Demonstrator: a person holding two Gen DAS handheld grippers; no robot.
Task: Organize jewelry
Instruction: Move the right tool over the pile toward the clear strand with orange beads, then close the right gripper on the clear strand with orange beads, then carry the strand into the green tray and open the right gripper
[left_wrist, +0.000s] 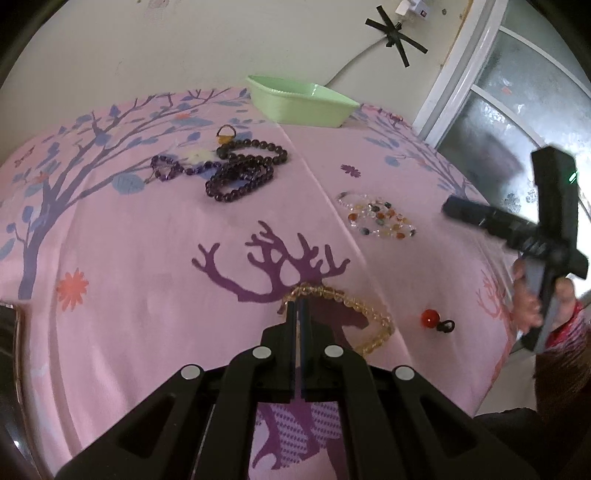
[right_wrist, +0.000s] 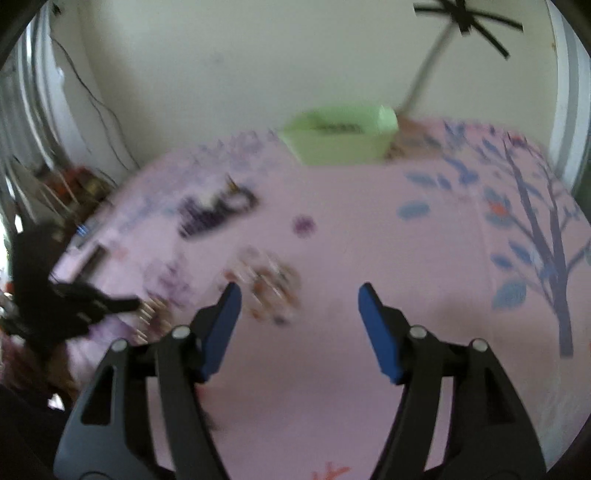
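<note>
My left gripper (left_wrist: 300, 304) is shut on a yellow bead bracelet (left_wrist: 373, 314) that lies on the pink cloth (left_wrist: 147, 258). A dark purple bead necklace (left_wrist: 243, 170) lies at the far left-middle, beside a small yellow charm (left_wrist: 225, 134). A mixed-colour bead bracelet (left_wrist: 380, 218) lies to the right. A red bead with a black loop (left_wrist: 436, 320) lies near the front right. A green tray (left_wrist: 303, 101) stands at the back. My right gripper (right_wrist: 299, 295) is open and empty above the cloth, just behind the blurred mixed bracelet (right_wrist: 273, 284). The tray (right_wrist: 343, 140) holds something dark.
The right gripper's body and the hand holding it (left_wrist: 539, 240) are at the right edge of the left wrist view. A wall stands behind the table; a glass door (left_wrist: 517, 122) is at the right. Clutter (right_wrist: 70, 184) sits off the table's left side.
</note>
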